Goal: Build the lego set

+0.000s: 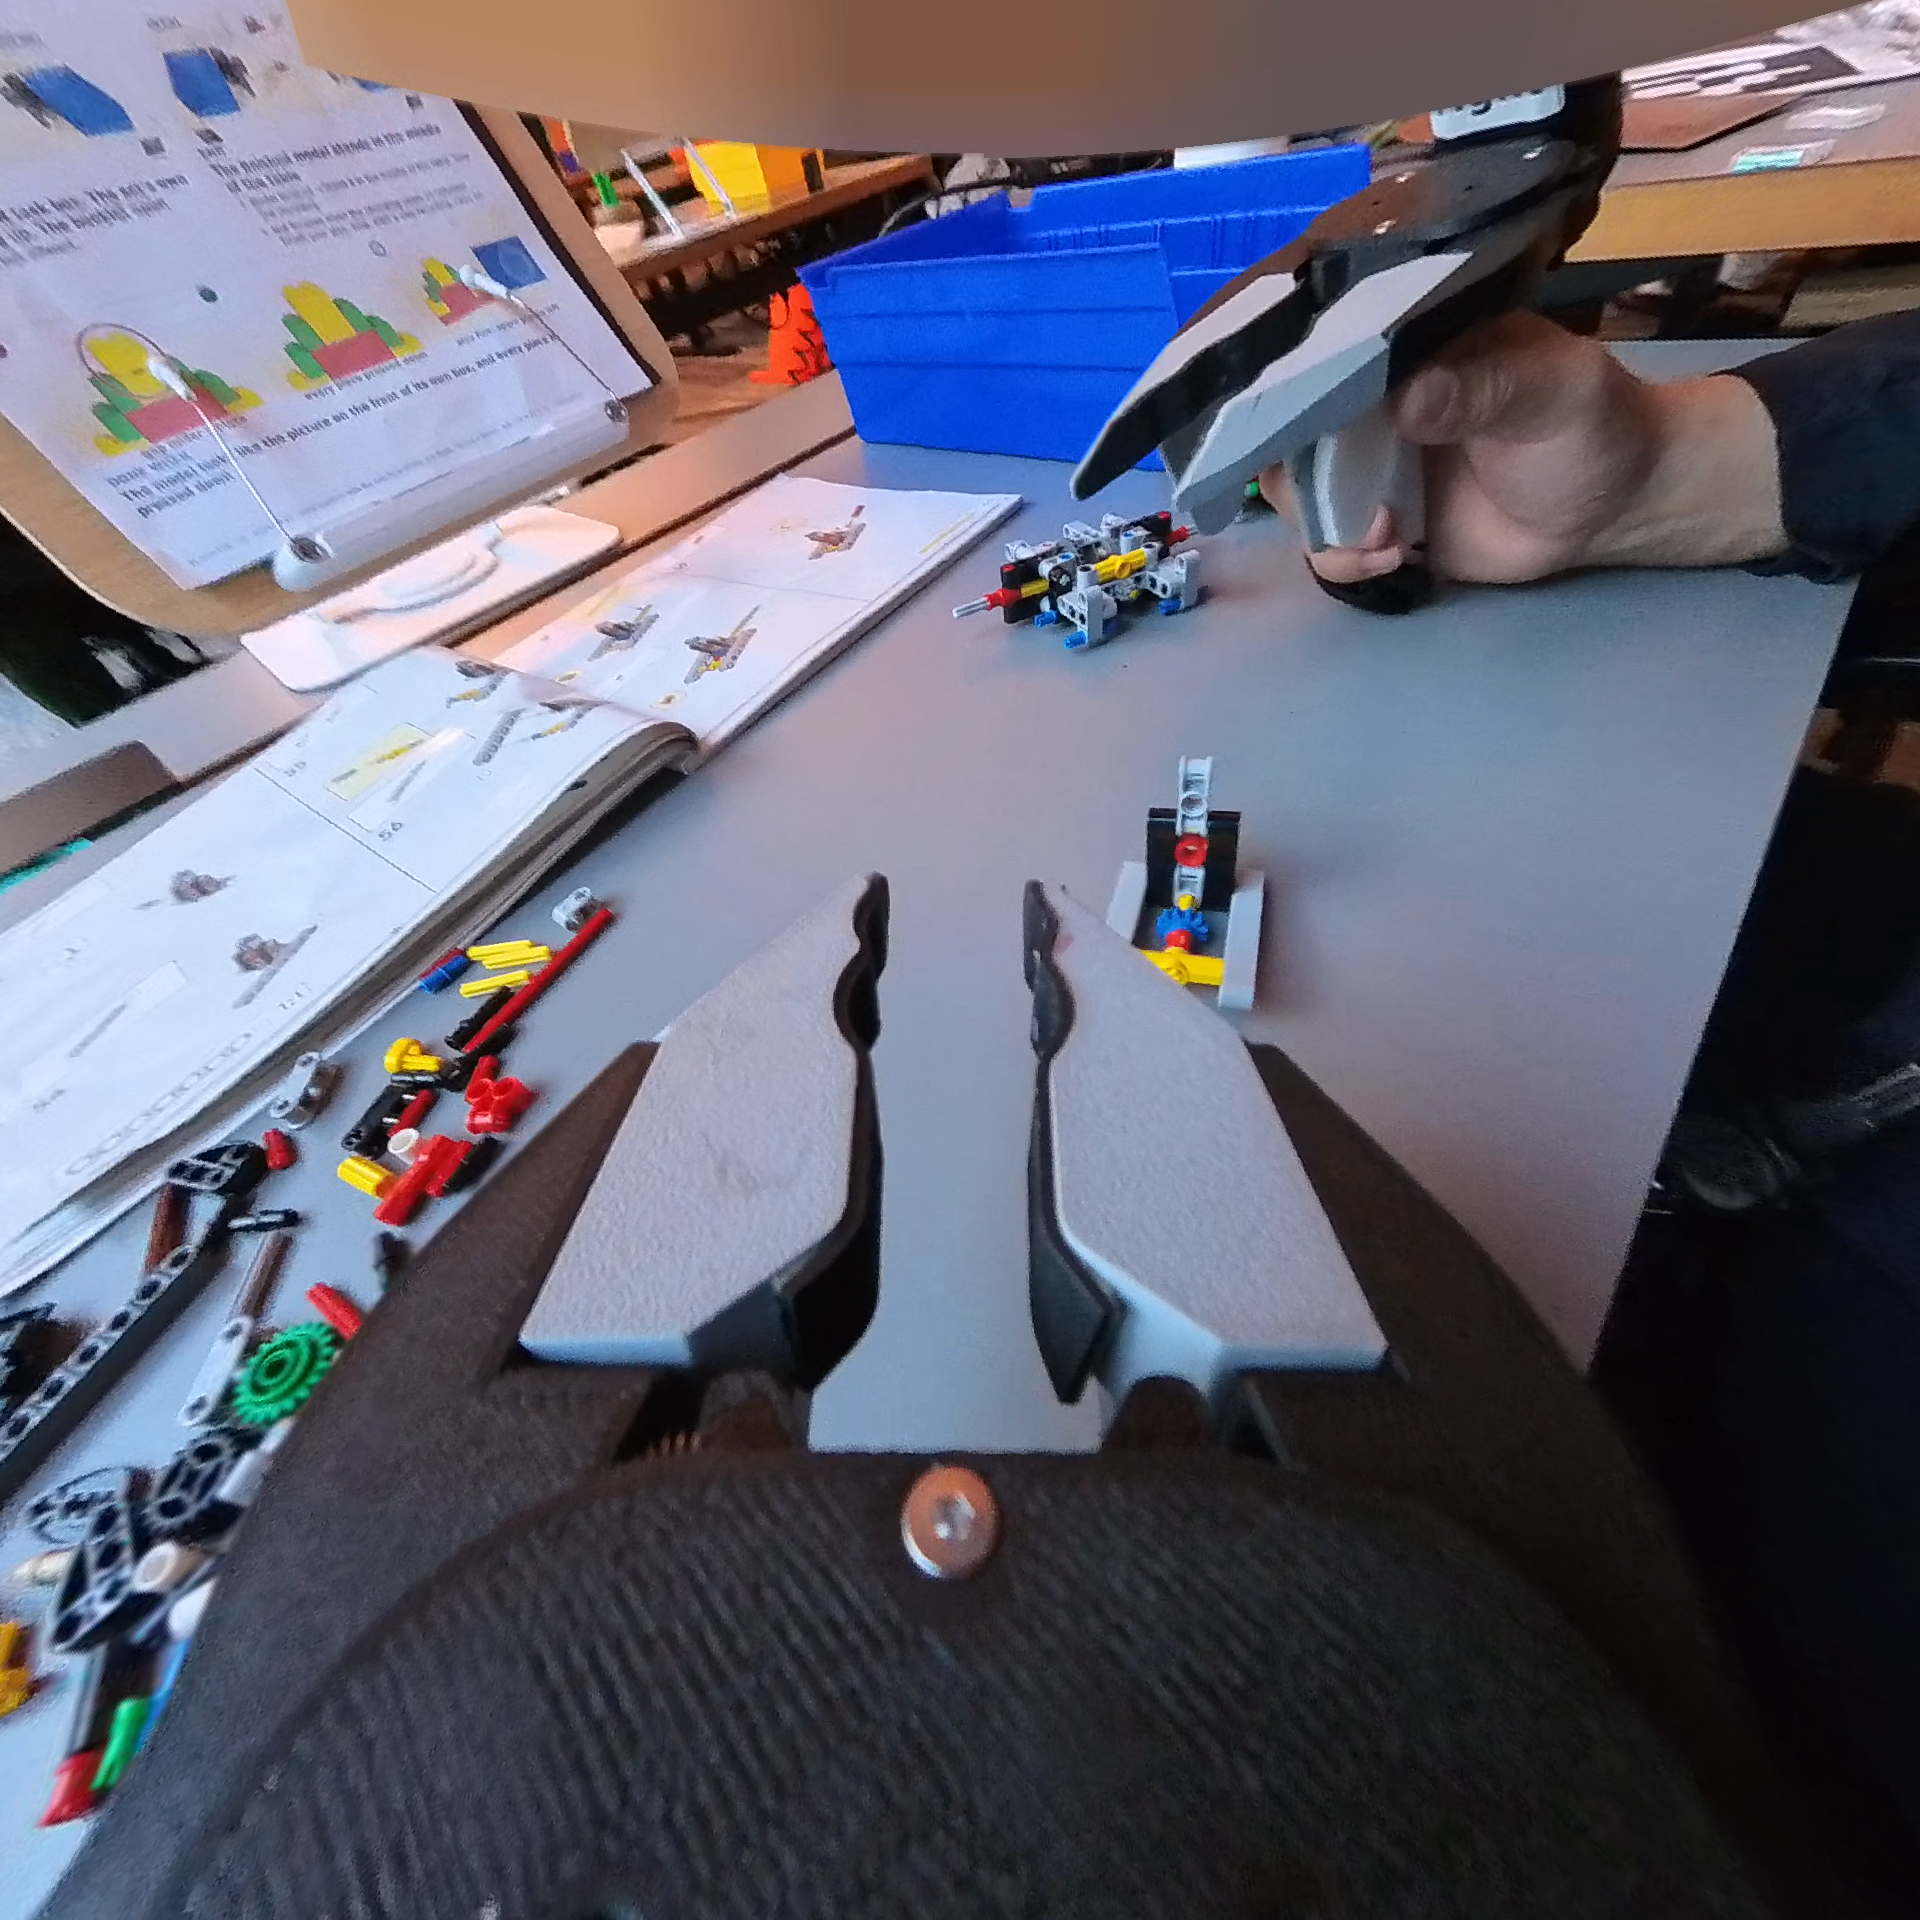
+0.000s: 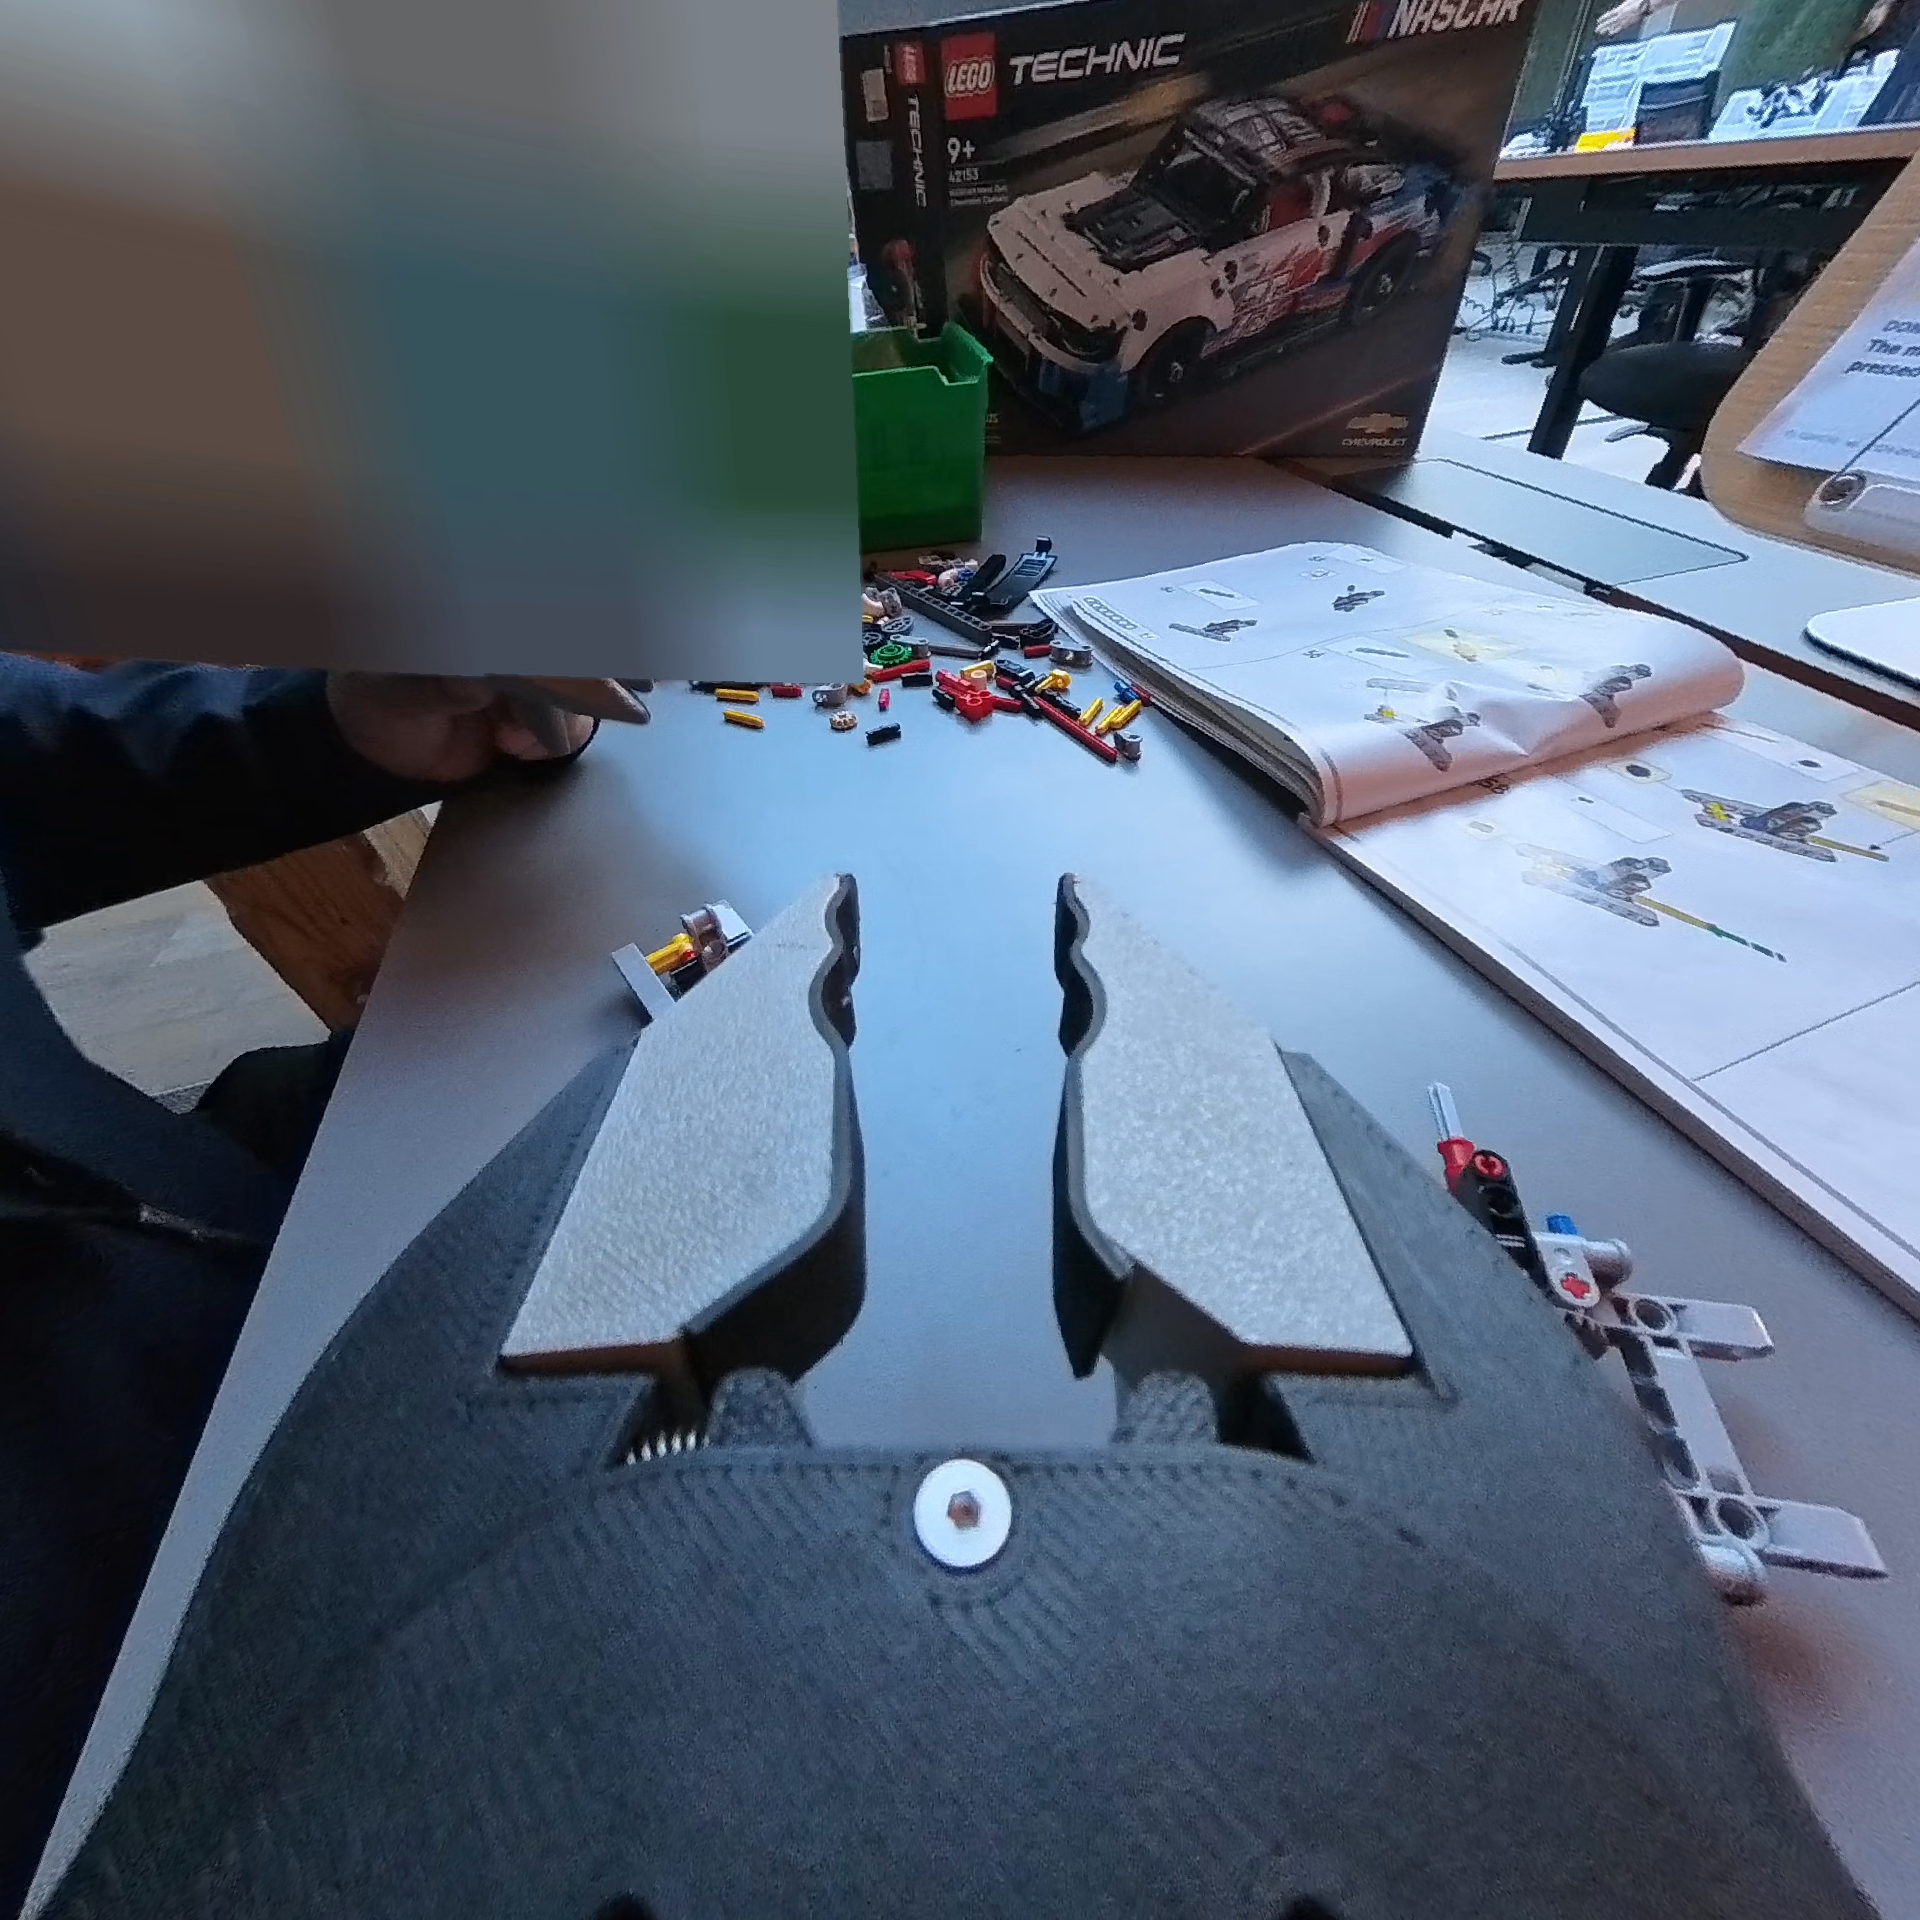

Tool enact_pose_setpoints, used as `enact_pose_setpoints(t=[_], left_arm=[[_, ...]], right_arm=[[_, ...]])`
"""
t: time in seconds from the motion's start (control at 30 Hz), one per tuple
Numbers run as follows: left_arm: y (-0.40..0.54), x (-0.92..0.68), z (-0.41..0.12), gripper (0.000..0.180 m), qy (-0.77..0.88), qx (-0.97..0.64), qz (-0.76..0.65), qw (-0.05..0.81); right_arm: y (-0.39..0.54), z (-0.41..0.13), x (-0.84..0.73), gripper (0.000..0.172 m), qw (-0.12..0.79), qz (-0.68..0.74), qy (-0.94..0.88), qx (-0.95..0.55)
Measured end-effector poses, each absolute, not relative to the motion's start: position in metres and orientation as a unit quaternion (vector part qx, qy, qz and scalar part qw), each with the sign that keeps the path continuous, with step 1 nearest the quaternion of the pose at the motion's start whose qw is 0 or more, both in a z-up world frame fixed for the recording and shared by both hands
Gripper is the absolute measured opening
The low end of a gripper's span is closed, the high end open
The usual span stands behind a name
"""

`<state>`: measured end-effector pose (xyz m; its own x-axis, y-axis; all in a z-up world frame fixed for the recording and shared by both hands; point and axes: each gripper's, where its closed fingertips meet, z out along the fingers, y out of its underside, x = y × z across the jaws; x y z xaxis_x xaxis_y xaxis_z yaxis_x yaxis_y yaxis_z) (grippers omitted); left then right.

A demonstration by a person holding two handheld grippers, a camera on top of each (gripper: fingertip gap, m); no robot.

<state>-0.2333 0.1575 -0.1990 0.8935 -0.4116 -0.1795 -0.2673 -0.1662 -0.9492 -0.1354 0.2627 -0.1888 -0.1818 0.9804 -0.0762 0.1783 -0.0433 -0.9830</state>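
blue bin beyond left gripper, contents hidden | green bin beyond right gripper, contents hidden | both fingers narrowly parted, bare | two small assemblies on bench

I seem to be working in a lab or maker-style workroom set up for toy-brick assembly. My grey table carries an open instruction booklet, scattered small construction pieces and a boxed car-model kit. A printed instruction sheet on a stand (pictures of stacked bricks) faces me, beside a blue plastic bin. Behind it I see more wooden-topped workbenches and a black office chair.
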Motion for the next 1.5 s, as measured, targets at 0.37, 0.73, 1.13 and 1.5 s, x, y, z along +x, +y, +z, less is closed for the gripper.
enact_pose_setpoints(t=[0.37, 0.73, 1.13, 1.5], left_arm=[[0.149, -0.220, -0.189, 0.000, 0.301, -0.681, 0.117, 0.657], [0.160, -0.342, -0.218, 0.029, 0.029, -0.877, -0.074, 0.474], [0.225, -0.388, -0.253, 0.007, 0.125, -0.947, -0.065, 0.288], [0.226, -0.386, -0.270, 0.005, 0.125, -0.958, -0.081, 0.247]], right_arm=[[0.262, -0.190, -0.135, 0.034, 0.393, 0.509, -0.578, -0.503], [0.263, -0.190, -0.136, 0.033, 0.393, 0.507, -0.577, -0.505], [0.263, -0.190, -0.135, 0.032, 0.395, 0.505, -0.579, -0.504], [0.260, -0.191, -0.134, 0.030, 0.393, 0.502, -0.584, -0.502]])
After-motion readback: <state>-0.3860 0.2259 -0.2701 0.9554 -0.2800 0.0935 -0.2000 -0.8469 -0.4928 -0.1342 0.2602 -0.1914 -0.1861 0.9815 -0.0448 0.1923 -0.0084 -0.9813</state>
